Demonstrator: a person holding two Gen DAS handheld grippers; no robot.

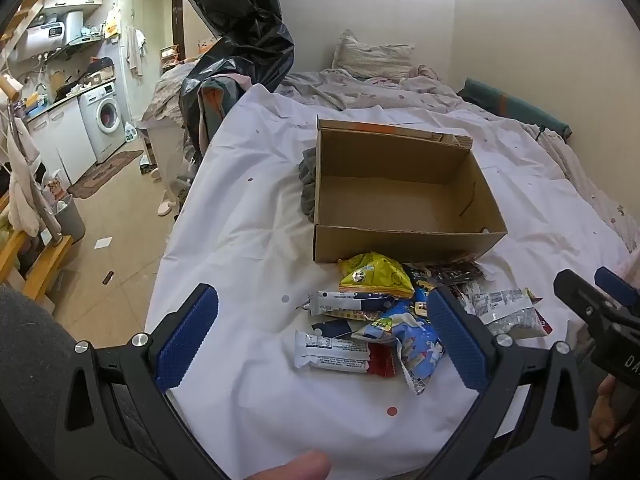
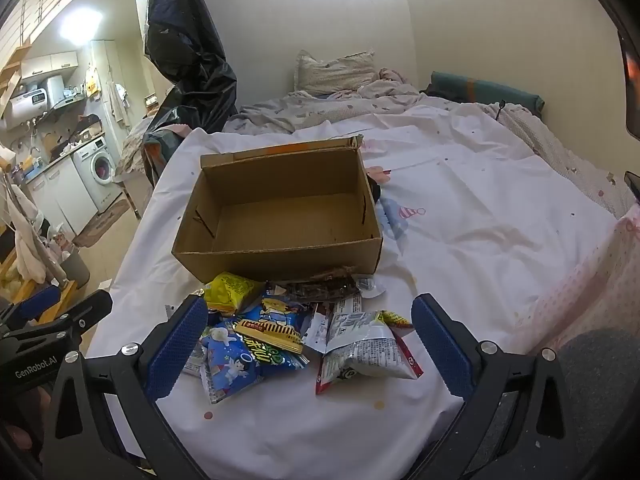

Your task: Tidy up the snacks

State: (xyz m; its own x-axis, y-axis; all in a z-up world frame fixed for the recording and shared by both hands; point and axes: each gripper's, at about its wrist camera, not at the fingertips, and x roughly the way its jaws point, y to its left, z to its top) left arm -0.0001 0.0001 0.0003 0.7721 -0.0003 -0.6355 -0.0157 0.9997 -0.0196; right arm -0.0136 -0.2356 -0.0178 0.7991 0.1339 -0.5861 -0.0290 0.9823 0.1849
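An empty brown cardboard box [image 1: 396,192] [image 2: 280,208] stands open on the white sheet. A pile of snack packets lies just in front of it: a yellow bag [image 1: 374,274] [image 2: 230,290], blue cartoon bags [image 1: 416,340] [image 2: 236,356], a white wrapped bar [image 1: 332,354] and a silver-white bag [image 2: 364,350] [image 1: 506,310]. My left gripper [image 1: 322,322] hovers open above the pile's left part, nothing between its blue pads. My right gripper [image 2: 310,326] is open too, over the pile, empty. Each gripper shows at the edge of the other's view.
The white sheet [image 2: 480,240] covers a bed with a rumpled duvet and a pillow [image 2: 336,70] at the back. A black plastic bag [image 1: 240,40] hangs at the bed's far left corner. The floor and a washing machine [image 1: 104,120] lie left.
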